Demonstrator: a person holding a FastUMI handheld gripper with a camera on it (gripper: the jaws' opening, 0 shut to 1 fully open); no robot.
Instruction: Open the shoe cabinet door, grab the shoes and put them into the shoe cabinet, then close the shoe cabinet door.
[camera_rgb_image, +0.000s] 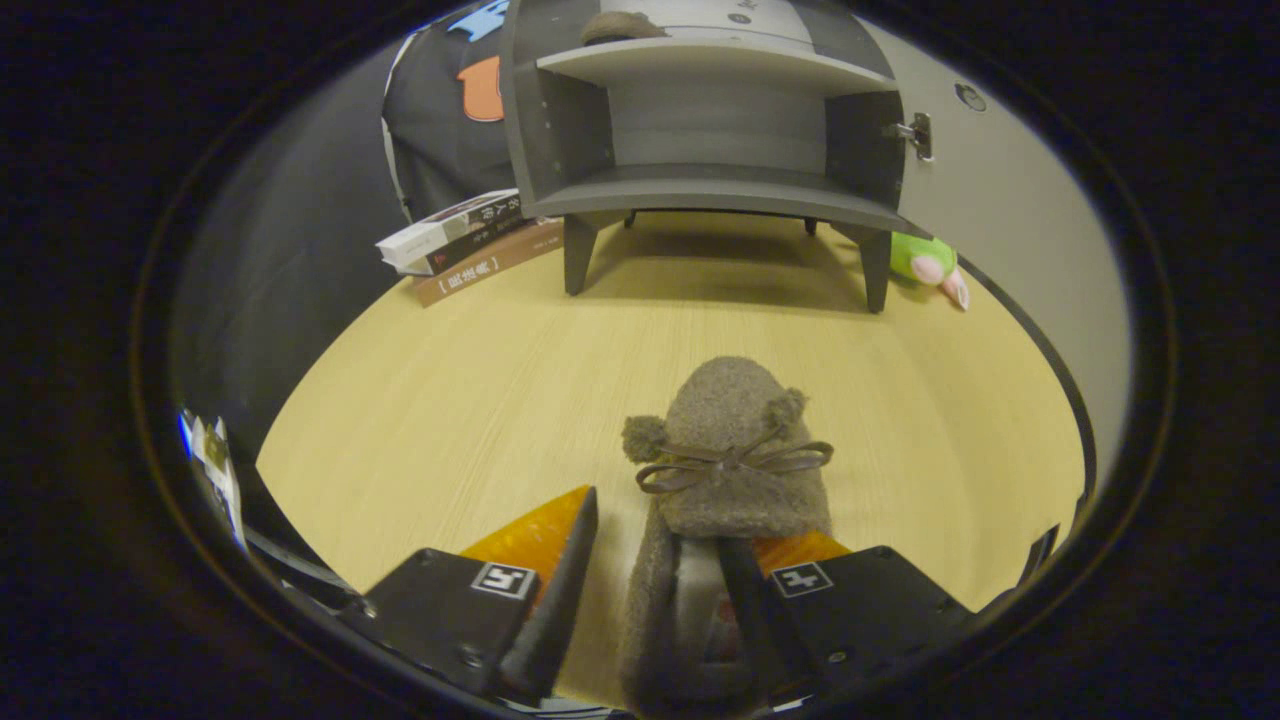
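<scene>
A brown fuzzy shoe (735, 450) with a bow and two pompoms lies on the wooden table, toe pointing at the cabinet. My gripper (655, 525) is open and straddles the shoe's left side wall. One finger sits outside it with a strip of table showing between, and the other reaches into the shoe's opening. Beyond the shoe stands the grey shoe cabinet (720, 195) on short legs. Its door (1010, 210) is swung open to the right and its lower shelf is bare. A second brown shoe (620, 25) rests on the upper shelf.
A stack of books (465, 245) lies on the table to the left of the cabinet. A green plush toy (930, 262) sits by the cabinet's right leg, under the open door. Bare tabletop (480, 400) stretches between the shoe and the cabinet.
</scene>
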